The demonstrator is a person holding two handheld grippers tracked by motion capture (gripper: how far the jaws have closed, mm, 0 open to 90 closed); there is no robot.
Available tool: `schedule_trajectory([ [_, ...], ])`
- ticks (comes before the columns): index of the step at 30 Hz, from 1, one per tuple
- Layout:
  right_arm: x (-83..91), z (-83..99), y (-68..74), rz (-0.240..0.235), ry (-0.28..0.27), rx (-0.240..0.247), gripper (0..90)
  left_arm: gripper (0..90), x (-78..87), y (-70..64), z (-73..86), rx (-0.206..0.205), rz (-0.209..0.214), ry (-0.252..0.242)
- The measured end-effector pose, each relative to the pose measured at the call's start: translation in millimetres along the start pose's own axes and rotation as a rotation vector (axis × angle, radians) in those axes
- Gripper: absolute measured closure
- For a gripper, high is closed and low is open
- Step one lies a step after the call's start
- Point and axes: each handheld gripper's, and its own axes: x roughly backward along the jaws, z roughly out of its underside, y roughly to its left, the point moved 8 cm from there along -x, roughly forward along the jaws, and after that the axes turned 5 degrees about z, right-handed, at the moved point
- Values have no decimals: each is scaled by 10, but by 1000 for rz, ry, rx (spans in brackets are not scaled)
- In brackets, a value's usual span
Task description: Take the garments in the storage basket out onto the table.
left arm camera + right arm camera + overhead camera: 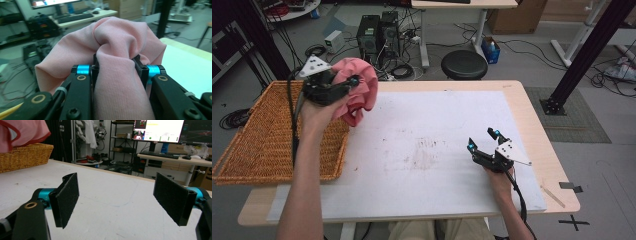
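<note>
A bunched pink cloth [358, 86] hangs in the air over the right edge of the wicker basket [259, 140], at the table's left. My left gripper [347, 84] is shut on it. In the left gripper view the pink cloth [110, 50] bulges between and over the two jaws of my left gripper [117, 68]. My right gripper [483, 139] rests low over the white mat [422, 150] at the right, open with nothing between its pads. In the right gripper view my right gripper [117, 200] has its jaws wide apart, and the pink cloth [22, 131] hangs at the top left above the basket [22, 155].
The white mat covers most of the wooden table and carries faint stains [424, 157] in its middle. A black stool [464, 64] and computer towers [378, 34] stand on the floor beyond the far edge. A flat stick [553, 195] lies near the table's front right corner.
</note>
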Motion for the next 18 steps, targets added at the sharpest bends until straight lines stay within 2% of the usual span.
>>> schedule_trajectory([
  [4, 0, 0, -1, 0, 0, 1, 203, 675, -266, -219, 52, -9, 66, 7],
  [9, 0, 0, 1, -1, 0, 0, 203, 673, -565, -462, 180, 3, 147, 25],
  [18, -1, 0, 1, 0, 0, -1, 203, 669, -982, -980, 379, 17, 299, 20],
])
